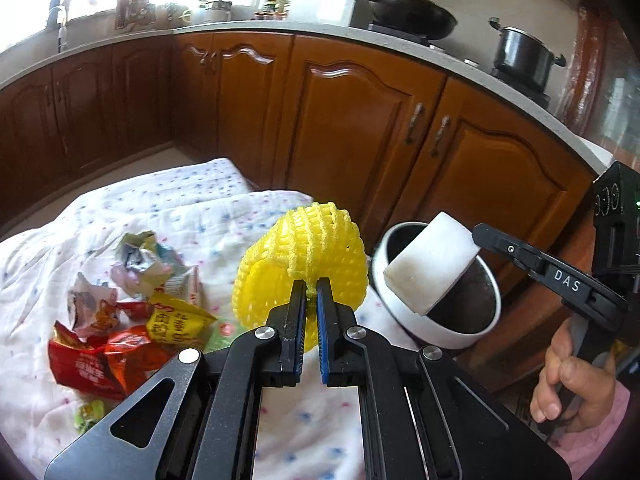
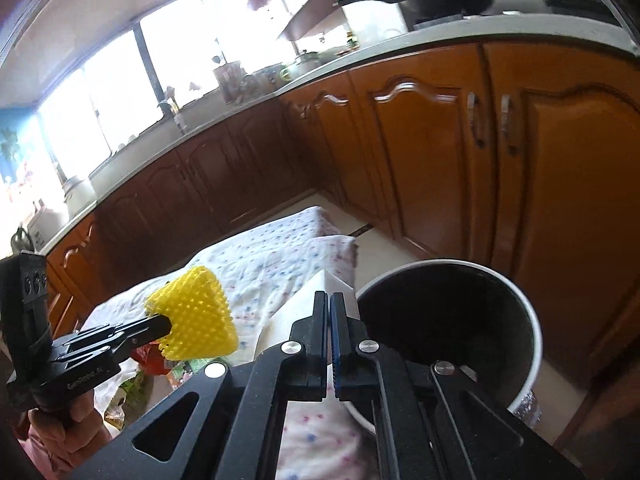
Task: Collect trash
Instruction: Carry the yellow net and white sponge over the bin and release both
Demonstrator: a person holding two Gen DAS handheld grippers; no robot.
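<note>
A kitchen with brown wooden cabinets (image 1: 352, 120) running in an L under a pale counter (image 1: 248, 28). A black wok (image 1: 412, 10) and a dark lidded pot (image 1: 520, 56) sit on the stove. Bright windows (image 2: 168, 56) behind the counter wash out the view; jars and what may be a faucet (image 2: 168, 106) line the sill. The floor (image 2: 384, 248) is pale tile. A floral cloth (image 1: 172, 200) covers a low surface.

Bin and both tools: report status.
Left tool shut on yellow net, held above the cloth. Right tool shut on white foam over the bin. Wrappers left on cloth. Nothing blocking the bin.
</note>
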